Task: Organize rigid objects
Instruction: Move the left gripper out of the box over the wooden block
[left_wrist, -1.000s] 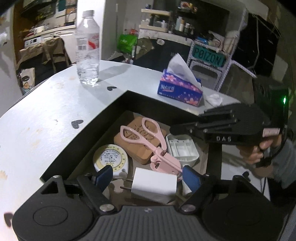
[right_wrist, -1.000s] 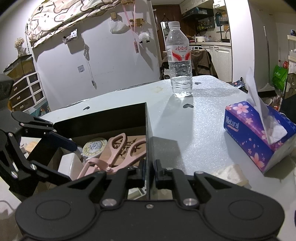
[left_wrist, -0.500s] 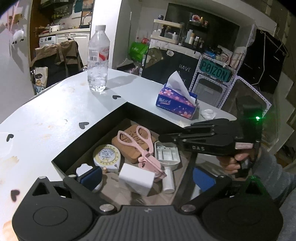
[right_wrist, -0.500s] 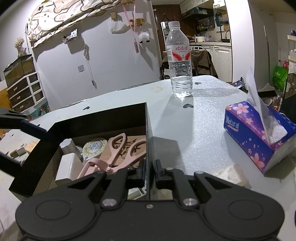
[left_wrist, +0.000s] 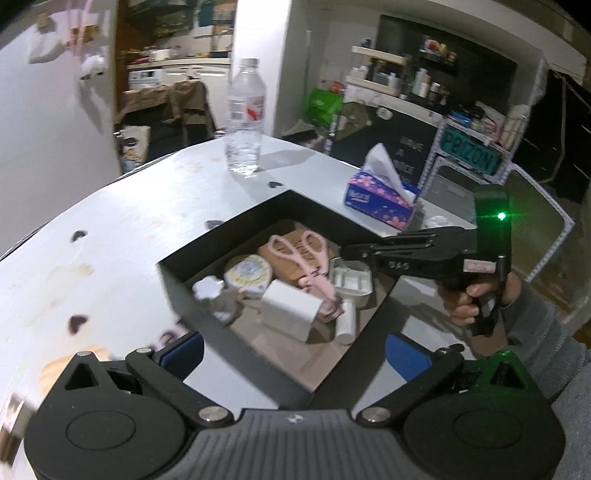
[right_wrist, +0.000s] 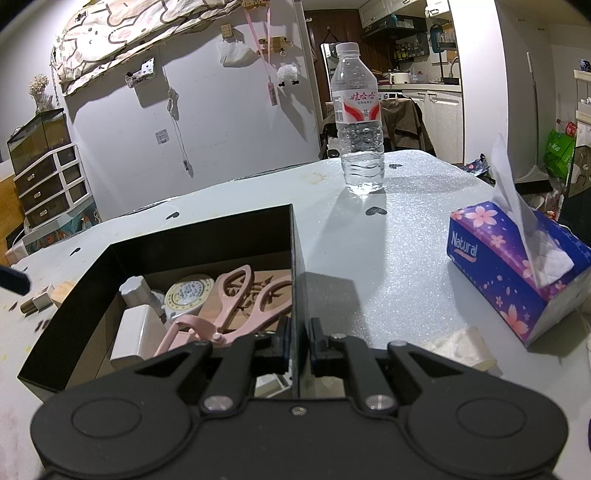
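Observation:
A black box (left_wrist: 236, 229) (right_wrist: 207, 236) on the white table holds pink scissors (left_wrist: 310, 258) (right_wrist: 236, 306), a round tape measure (left_wrist: 248, 271) (right_wrist: 188, 293), a white charger block (left_wrist: 291, 308) (right_wrist: 133, 332), a wooden carved piece (left_wrist: 286, 254), a white tray (left_wrist: 351, 282) and a small white bottle (left_wrist: 208, 291). My left gripper (left_wrist: 293, 349) is open and empty, above the box's near corner. My right gripper (right_wrist: 297, 341) (left_wrist: 345, 251) is shut on the box's right wall.
A water bottle (left_wrist: 245, 118) (right_wrist: 357, 125) and a purple tissue box (left_wrist: 378, 197) (right_wrist: 517, 266) stand on the table beyond the box. Small wooden pieces (right_wrist: 48, 295) lie left of the box. A white crumpled tissue (right_wrist: 461, 349) lies beside my right gripper.
My left gripper has pulled back and up out of the box, empty. The right gripper has stayed clamped on the box wall.

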